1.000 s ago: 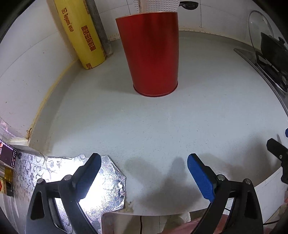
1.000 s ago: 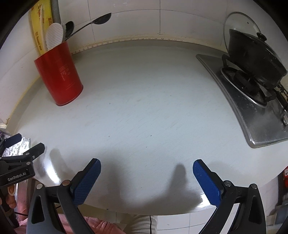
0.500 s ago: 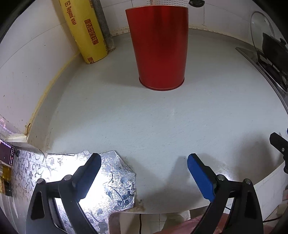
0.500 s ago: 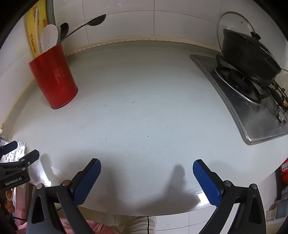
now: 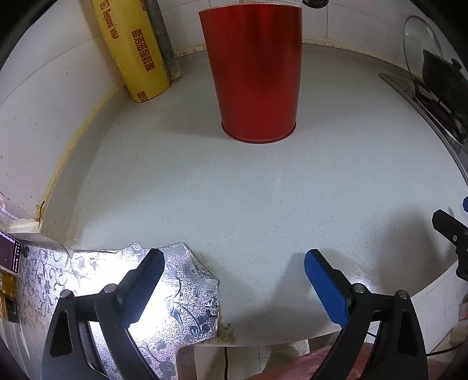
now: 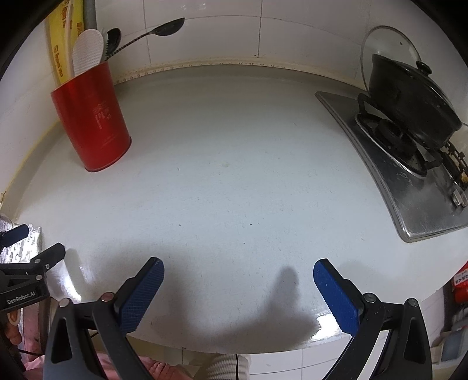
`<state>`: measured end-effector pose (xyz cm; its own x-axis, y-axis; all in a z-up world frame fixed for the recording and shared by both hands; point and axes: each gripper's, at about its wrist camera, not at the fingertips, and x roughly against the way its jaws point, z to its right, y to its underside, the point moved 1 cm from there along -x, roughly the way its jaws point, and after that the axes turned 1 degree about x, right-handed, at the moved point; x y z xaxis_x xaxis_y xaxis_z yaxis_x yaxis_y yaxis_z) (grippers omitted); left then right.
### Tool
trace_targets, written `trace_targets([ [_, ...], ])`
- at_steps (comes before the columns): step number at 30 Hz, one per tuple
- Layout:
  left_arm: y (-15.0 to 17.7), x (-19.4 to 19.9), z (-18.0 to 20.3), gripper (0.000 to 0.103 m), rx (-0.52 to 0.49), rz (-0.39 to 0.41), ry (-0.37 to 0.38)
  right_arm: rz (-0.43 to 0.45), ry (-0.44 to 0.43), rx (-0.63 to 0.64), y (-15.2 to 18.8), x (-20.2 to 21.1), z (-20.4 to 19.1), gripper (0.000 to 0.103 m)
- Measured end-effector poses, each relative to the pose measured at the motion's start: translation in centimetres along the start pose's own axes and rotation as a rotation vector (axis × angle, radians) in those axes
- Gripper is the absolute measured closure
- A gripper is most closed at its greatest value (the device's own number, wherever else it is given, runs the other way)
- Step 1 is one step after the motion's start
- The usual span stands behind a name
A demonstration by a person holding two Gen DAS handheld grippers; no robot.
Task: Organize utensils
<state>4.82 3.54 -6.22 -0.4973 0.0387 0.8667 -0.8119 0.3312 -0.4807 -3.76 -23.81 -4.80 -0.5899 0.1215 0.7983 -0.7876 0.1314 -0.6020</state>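
Observation:
A tall red utensil holder (image 5: 254, 73) stands upright on the white counter (image 5: 234, 190), straight ahead of my left gripper (image 5: 231, 263), which is open and empty near the front edge. In the right wrist view the holder (image 6: 92, 119) is at the far left and holds a white rice paddle (image 6: 87, 52), a black spoon (image 6: 112, 41) and a black ladle (image 6: 163, 27). My right gripper (image 6: 238, 274) is open and empty over the counter's front edge. The left gripper's fingers (image 6: 44, 257) show at the left edge.
A yellow roll of cling wrap (image 5: 131, 49) leans in the back left corner. Silver foil (image 5: 181, 292) covers the surface at the front left. A gas stove (image 6: 409, 181) with a black pot (image 6: 409, 96) and glass lid (image 6: 389, 43) stands at the right.
Both grippers have drawn back a little toward the counter's front edge and tilted; the holder sits higher in the left view. Both stay open and empty.

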Motion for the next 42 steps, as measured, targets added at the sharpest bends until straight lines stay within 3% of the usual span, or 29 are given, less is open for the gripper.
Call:
trace_targets([
  [34,0.3,1.0,-0.3,0.006,0.013,0.034,0.018,0.016,0.001,0.003,0.2,0.7,0.6,0.0],
  [42,0.5,2.7,0.2,0.006,0.001,0.098,0.043,0.054,-0.007,-0.006,0.3,1.5,1.0,0.0],
])
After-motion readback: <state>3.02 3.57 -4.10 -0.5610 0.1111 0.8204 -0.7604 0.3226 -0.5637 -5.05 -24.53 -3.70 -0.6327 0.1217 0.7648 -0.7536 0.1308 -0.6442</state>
